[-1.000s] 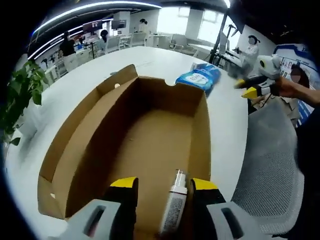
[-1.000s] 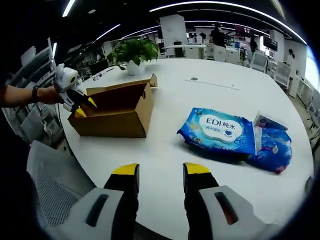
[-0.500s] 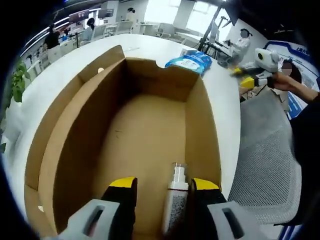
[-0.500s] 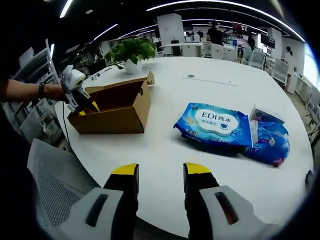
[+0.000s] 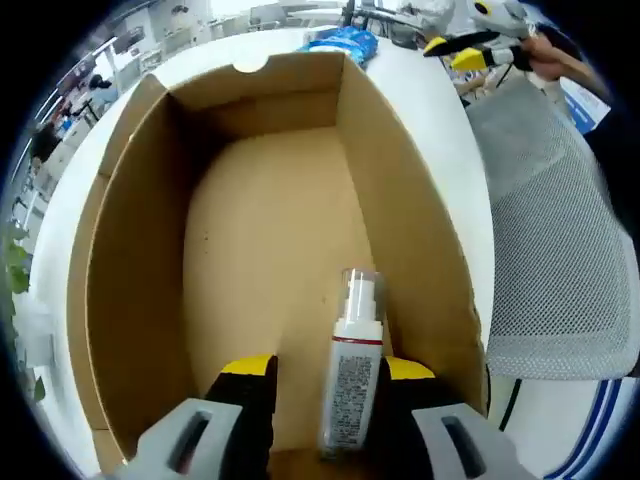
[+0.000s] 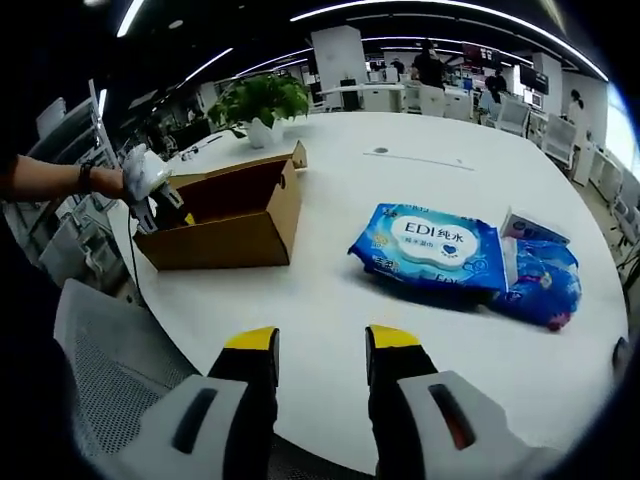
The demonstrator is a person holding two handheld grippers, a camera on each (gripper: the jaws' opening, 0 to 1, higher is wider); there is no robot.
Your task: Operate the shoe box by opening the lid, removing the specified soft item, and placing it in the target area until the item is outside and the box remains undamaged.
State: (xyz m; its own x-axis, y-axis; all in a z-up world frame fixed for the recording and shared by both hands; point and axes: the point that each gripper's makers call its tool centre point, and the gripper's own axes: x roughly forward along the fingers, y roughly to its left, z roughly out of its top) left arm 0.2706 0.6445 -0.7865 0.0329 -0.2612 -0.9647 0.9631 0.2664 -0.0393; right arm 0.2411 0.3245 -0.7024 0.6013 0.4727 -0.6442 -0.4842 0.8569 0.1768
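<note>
Cardboard shoe box (image 5: 140, 230) hides the spray bottle's (image 5: 350, 375) base between spread left tongs (image 5: 325, 368); right tongs (image 6: 320, 340) gape.

Plain brown cardboard shoe box (image 5: 250, 200); white spray bottle (image 5: 352, 375) with red band; blue wipes pack (image 6: 432, 250) with white label; yellow-tipped black jaws on both grippers.

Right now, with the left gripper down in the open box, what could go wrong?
1. The left gripper has its fingers either side of a spray bottle, not a soft item; closing may grab the wrong thing.
2. The bottle lies near the cardboard box wall, so the fingers could scrape or bend it.
3. The wet-wipes pack already sits on the table.
</note>
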